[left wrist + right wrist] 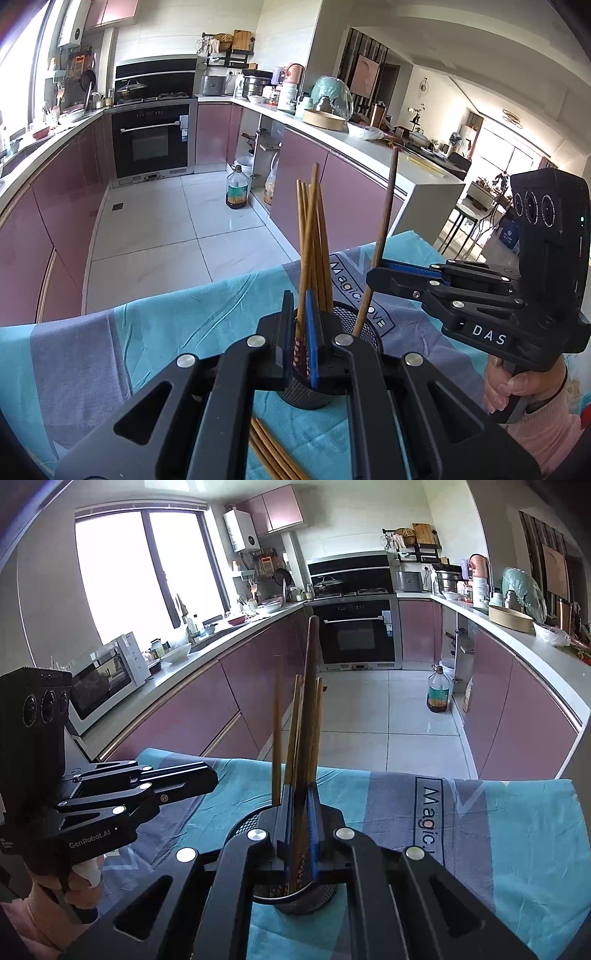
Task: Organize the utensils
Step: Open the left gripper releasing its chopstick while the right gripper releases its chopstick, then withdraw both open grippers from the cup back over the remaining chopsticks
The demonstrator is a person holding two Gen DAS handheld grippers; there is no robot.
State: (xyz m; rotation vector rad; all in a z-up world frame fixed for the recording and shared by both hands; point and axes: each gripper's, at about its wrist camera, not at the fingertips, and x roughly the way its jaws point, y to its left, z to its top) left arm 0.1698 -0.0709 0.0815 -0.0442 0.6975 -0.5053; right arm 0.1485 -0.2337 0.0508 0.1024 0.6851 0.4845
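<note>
Mesh cup: stands on cloth-covered bench, well back from the cloth's far edge; open floor beyond. Holds a bundle of chopsticks, long axes near upright. Left tool: nearly closed on one chopstick of the bundle. Right tool: clamped on dark chopstick, tip down in cup, leaning right. Spare chopsticks flat on cloth.
</note>
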